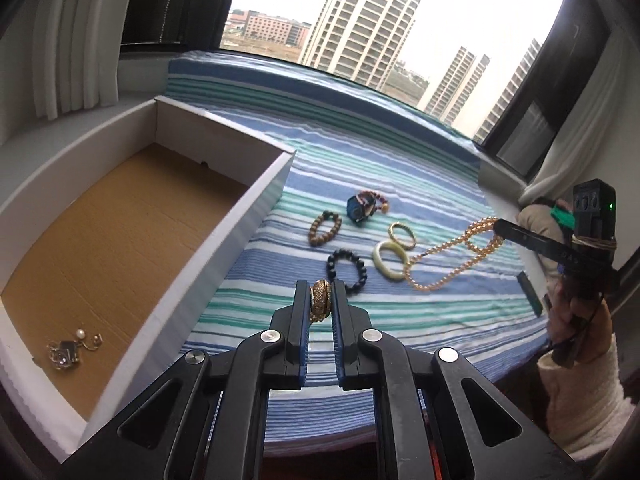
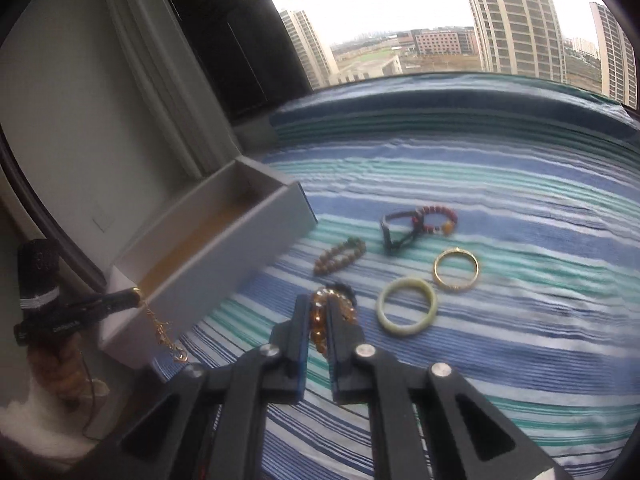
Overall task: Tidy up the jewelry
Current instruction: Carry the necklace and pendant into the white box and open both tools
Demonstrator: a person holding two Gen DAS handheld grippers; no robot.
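Observation:
My left gripper (image 1: 320, 294) is shut on a wide gold mesh ring (image 1: 321, 300), held above the striped cloth beside the white box (image 1: 248, 204). In the right wrist view that gripper (image 2: 138, 294) also trails a thin gold chain (image 2: 166, 330) over the box (image 2: 224, 252). My right gripper (image 2: 319, 308) is shut on an amber bead necklace (image 2: 318, 322); in the left wrist view the necklace (image 1: 452, 256) hangs from it (image 1: 498, 226) onto the cloth. A small jewelry pile (image 1: 70, 350) lies in the box's near corner.
On the striped cloth (image 1: 400, 160) lie a brown bead bracelet (image 1: 325, 227), black bead bracelet (image 1: 347, 270), jade bangle (image 2: 407, 311), gold bangle (image 2: 456, 269), a dark watch (image 2: 394, 232) and a red bead bracelet (image 2: 436, 220). A window runs behind.

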